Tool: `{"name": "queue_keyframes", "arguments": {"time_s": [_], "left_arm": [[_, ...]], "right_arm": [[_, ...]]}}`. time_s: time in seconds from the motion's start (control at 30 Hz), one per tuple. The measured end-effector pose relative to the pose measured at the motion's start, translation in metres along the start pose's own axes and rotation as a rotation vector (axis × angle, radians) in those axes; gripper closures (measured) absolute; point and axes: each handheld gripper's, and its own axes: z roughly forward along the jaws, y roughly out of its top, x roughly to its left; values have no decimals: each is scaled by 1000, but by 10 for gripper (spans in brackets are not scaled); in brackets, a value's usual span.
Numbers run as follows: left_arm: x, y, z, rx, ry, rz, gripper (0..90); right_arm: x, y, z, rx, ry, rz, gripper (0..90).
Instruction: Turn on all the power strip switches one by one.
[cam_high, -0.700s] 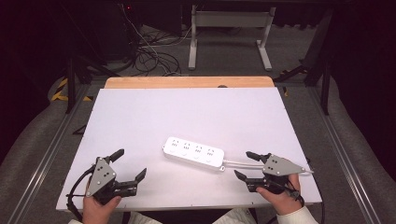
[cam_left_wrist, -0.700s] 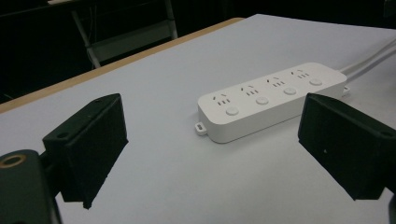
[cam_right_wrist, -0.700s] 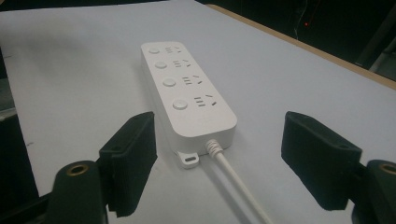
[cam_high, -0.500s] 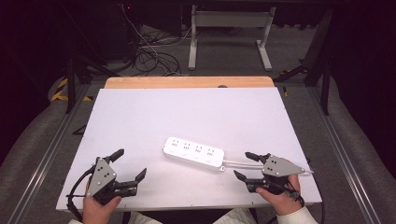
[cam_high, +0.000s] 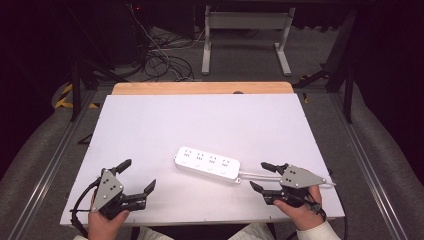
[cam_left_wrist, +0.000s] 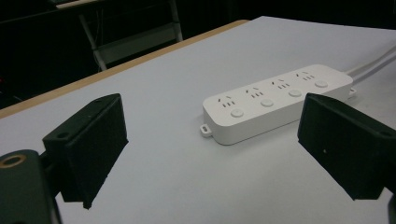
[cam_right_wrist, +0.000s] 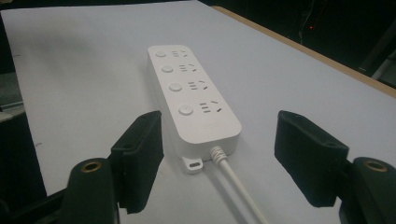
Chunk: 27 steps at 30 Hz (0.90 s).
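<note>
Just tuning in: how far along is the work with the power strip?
Nothing looks done: the power strip lies flat on the table, untouched. In hand: the left gripper and right gripper face it, jaws open and empty. Grasping it remains.

Each of my grippers, left (cam_high: 136, 180) and right (cam_high: 262, 176), has two black block-shaped jaws, a grey three-cornered top plate with dark screw holes, brass-ringed holes near the jaw bases, and a black trailing cable. My sleeves are white.
</note>
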Motion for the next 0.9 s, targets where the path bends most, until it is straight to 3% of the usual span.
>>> {"name": "queue_keyframes", "arguments": {"time_s": [0.3,0.9], "left_arm": [[-1,0,0,-1,3,-4,85],[0,0,0,2,8,0,86]], "right_arm": [[-3,17,5,12,16,-2,363],[-2,44,36,40,79,-25,399]]}}
